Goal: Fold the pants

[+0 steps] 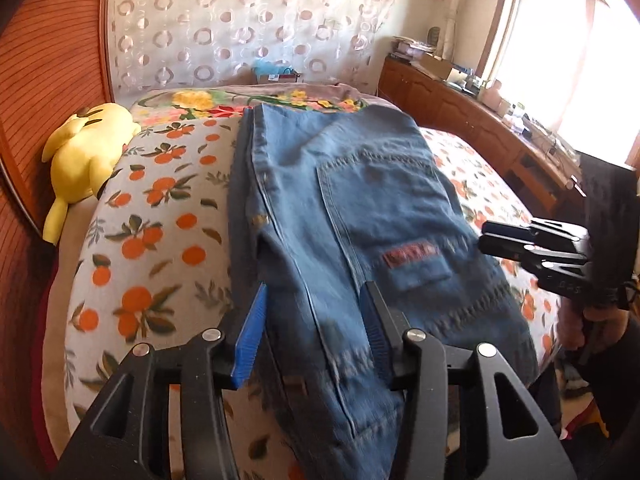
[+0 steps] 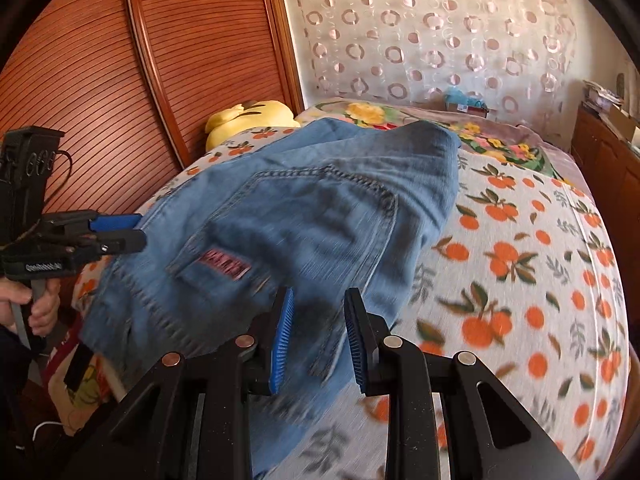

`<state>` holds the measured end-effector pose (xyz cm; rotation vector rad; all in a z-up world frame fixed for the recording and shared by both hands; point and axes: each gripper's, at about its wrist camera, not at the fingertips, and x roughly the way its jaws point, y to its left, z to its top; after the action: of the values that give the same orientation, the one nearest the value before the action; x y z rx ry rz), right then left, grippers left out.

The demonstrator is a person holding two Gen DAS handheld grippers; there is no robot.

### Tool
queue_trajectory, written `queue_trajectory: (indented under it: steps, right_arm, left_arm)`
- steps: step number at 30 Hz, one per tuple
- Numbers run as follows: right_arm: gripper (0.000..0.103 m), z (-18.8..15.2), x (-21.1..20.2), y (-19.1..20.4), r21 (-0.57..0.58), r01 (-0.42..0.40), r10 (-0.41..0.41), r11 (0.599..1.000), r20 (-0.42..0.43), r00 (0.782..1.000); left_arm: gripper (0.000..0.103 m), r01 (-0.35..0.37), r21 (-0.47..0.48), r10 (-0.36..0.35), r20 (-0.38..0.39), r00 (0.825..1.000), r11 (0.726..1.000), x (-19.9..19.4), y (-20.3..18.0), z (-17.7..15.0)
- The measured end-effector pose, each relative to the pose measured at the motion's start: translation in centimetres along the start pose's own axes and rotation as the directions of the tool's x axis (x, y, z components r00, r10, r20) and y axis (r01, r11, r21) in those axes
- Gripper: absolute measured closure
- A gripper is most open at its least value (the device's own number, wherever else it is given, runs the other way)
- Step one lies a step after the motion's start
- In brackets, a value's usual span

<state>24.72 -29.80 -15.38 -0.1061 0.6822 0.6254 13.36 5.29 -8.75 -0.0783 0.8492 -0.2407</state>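
Blue jeans (image 1: 360, 200) lie folded lengthwise on the bed, back pocket and red label facing up. My left gripper (image 1: 316, 320) stands open over their near end; its blue pads straddle the denim without pressing it. In the right wrist view that left gripper (image 2: 140, 232) sits at the left edge of the jeans (image 2: 300, 200). My right gripper (image 2: 318, 336) is narrowly open, with denim visible past the gap but nothing clamped. From the left wrist view the right gripper (image 1: 482, 235) hovers at the jeans' right edge, free of cloth.
The bed has an orange-print sheet (image 1: 160, 220) and a floral blanket (image 1: 208, 102) at its far end. A yellow plush toy (image 1: 88, 148) lies by the wooden slatted door (image 2: 100, 80). A cluttered wooden cabinet (image 1: 460, 108) runs under the window. A hand (image 2: 40, 308) grips the left handle.
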Motion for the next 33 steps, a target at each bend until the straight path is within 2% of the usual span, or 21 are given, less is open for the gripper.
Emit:
queue_trajectory:
  steps: [7,13,28,33]
  right_arm:
    - [0.074,-3.2,-2.5,2.4,-0.011,0.014,-0.014,1.0,0.002,1.0]
    - [0.064,-5.4,-3.4,3.4,0.004,0.036,-0.036,0.999,-0.012,0.999]
    - [0.056,-6.9,-5.8,3.4,0.056,0.013,-0.011,0.998,-0.031,0.999]
    - [0.055,-7.3,-6.2,3.6,0.08,-0.007,0.01,0.997,-0.036,0.999]
  left_arm:
    - [0.055,-0.003,-0.021,0.003,-0.034,0.999,1.0,-0.4,-0.2,-3.1]
    - [0.053,-0.025,-0.018,0.024,-0.05,0.998,1.0,-0.3,-0.1,-5.3]
    - [0.053,0.008,-0.11,-0.013,-0.048,0.999,0.994,-0.9,0.5,-7.5]
    - [0.053,0.018,-0.071,-0.02,-0.032,0.999,0.997,-1.1,0.2,-8.1]
